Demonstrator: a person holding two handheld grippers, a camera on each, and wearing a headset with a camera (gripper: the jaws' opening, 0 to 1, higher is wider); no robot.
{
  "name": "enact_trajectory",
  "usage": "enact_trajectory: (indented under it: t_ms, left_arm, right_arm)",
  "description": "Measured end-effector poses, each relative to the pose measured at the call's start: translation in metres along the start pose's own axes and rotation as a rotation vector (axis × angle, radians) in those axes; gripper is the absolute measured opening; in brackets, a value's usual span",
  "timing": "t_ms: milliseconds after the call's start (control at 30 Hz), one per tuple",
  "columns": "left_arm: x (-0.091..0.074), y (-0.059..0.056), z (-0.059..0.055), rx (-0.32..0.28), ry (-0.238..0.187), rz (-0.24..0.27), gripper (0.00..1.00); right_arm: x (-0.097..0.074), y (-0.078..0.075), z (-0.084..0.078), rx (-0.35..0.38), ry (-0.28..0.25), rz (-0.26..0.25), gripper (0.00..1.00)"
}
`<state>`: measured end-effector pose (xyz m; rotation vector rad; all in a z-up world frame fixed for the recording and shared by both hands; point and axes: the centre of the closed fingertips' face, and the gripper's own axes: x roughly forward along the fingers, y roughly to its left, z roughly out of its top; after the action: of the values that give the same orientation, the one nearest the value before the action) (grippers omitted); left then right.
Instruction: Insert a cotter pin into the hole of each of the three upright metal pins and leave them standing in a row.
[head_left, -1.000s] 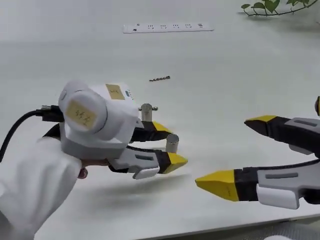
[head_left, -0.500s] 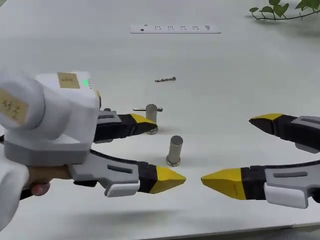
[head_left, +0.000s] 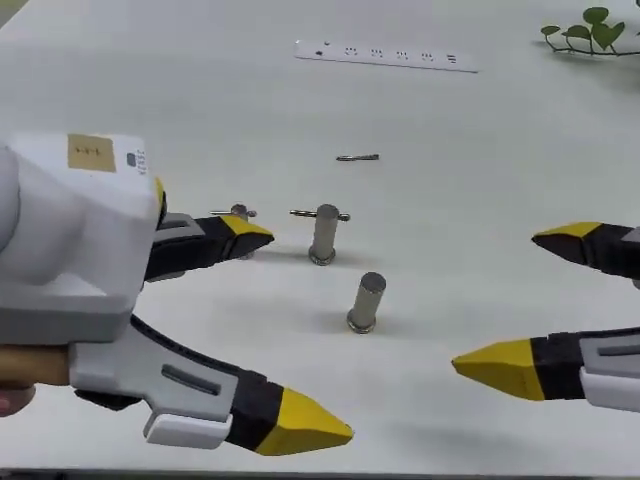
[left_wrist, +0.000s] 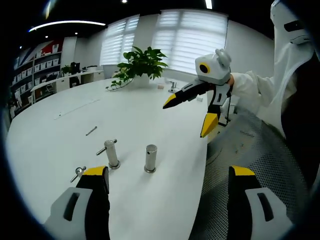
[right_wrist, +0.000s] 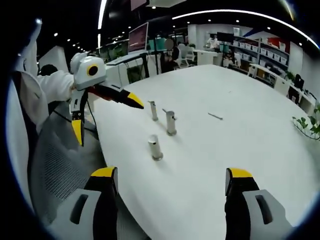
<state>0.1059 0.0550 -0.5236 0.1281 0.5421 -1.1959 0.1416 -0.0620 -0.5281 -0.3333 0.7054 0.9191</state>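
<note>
Three upright metal pins stand on the white table. The left pin and the middle pin each carry a fitted cotter pin through the head. The near pin is bare and stands toward the person, out of line with the other two. One loose cotter pin lies flat beyond them, well apart, evidently stock for the last hole. The left gripper has its jaws wide apart and holds nothing, with one jaw tip close beside the left pin. The right gripper is likewise spread and empty, off to the right of the near pin. Assessment: two of three are fitted. Both tools are free, so one could fetch the loose cotter pin while the other steadies the near pin. A power strip lies at the far edge, uninvolved.
</note>
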Motion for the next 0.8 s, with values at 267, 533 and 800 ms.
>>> enact_trajectory:
  t_ms: [267,533,800]
  left_arm:
    - [-0.005,0.005,-0.007,-0.031,0.009,0.049,0.99]
    - [-0.008,0.002,-0.011,-0.084,-0.001,0.073,0.99]
    - [-0.009,-0.003,-0.012,-0.100,0.003,0.096,0.99]
  right_arm:
    - [0.007,-0.024,0.017,-0.163,0.071,0.032,0.75]
    - [0.023,-0.069,0.043,-0.357,0.173,0.057,0.56]
    - [0.053,-0.092,0.073,-0.456,0.218,0.092,0.46]
